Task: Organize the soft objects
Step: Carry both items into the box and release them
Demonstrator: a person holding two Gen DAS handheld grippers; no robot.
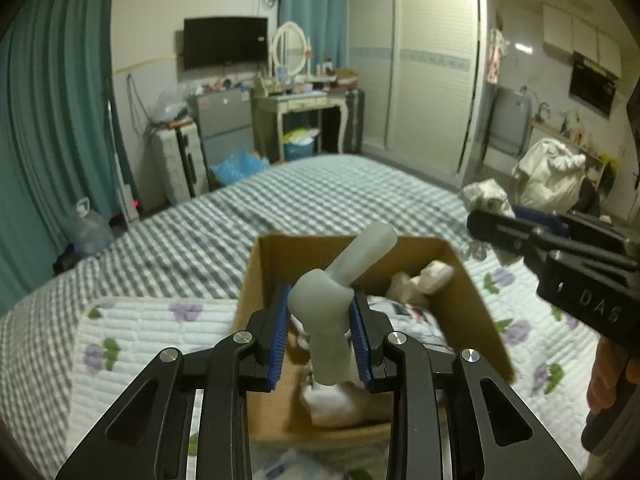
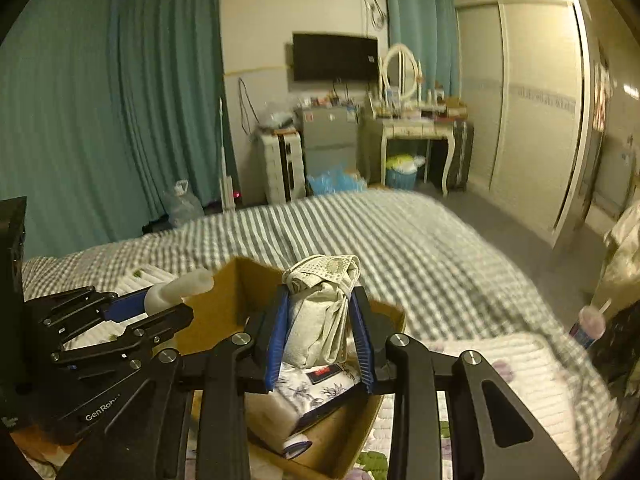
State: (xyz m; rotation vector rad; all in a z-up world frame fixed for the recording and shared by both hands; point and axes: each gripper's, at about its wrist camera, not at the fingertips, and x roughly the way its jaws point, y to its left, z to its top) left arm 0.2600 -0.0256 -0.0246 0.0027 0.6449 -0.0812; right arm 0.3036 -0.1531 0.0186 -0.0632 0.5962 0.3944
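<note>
While both hover over the cardboard box (image 1: 464,292), left gripper (image 1: 320,330) jaws pinch a grey toy (image 1: 332,300), right gripper (image 2: 320,334) jaws a rolled cloth (image 2: 324,308).

Checked bed (image 1: 320,200) w/ floral quilt (image 1: 140,340), cardboard box (image 1: 476,300) on top.

Teal curtains (image 2: 120,100), wall-mounted TV (image 1: 225,41), white vanity desk (image 1: 298,106), sliding wardrobe (image 1: 416,64), checkered bed (image 1: 280,204).
</note>
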